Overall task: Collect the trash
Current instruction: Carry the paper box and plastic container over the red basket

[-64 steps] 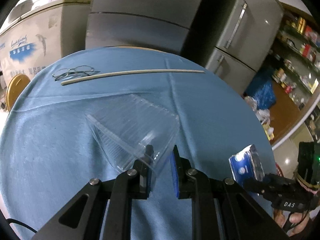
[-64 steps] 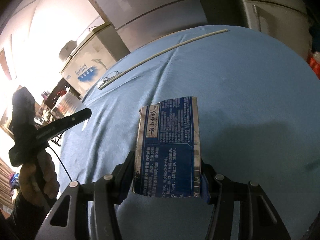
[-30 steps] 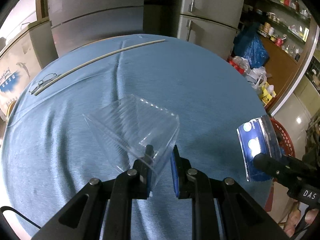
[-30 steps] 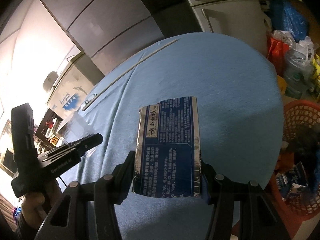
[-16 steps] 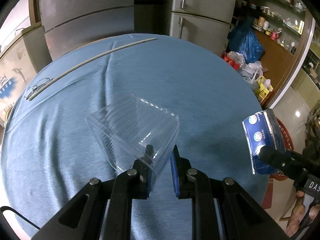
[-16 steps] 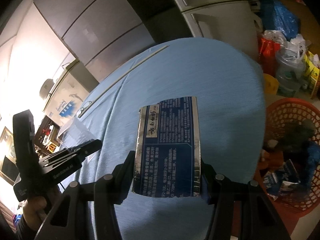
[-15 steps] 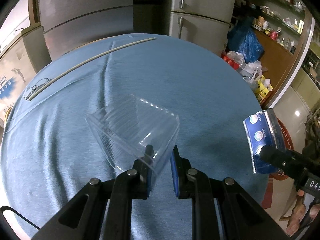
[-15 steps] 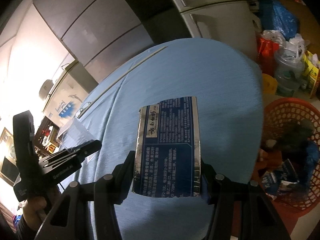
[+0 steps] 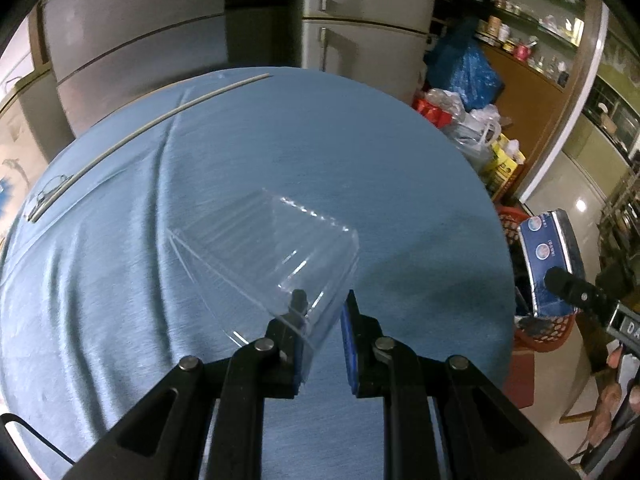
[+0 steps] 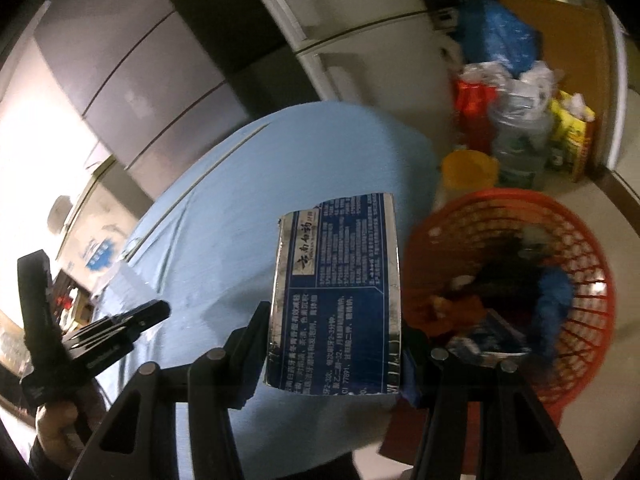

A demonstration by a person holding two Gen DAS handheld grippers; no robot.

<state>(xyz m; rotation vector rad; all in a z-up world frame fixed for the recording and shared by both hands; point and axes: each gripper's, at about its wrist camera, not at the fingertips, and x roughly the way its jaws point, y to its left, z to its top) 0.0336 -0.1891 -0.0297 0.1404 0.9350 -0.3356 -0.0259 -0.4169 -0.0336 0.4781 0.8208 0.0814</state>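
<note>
My left gripper (image 9: 322, 312) is shut on the wall of a clear plastic container (image 9: 264, 248) and holds it over the round table with a blue cloth (image 9: 280, 152). My right gripper (image 10: 334, 344) is shut on a blue and silver foil packet (image 10: 338, 292), held at the table's right edge beside a red mesh trash basket (image 10: 560, 236) on the floor. The basket holds several pieces of trash. In the left wrist view the packet (image 9: 546, 252) and basket (image 9: 540, 332) show at far right.
A long pale stick (image 9: 152, 124) and a pair of glasses (image 9: 50, 194) lie at the table's far left. Fridges (image 9: 360, 20) stand behind. Bags and bottles (image 10: 516, 120) crowd the floor past the basket, with a yellow bucket (image 10: 468, 168).
Both grippers have swung right with their loads. The red basket has come into the right wrist view beside the packet, and the table has slid left.
</note>
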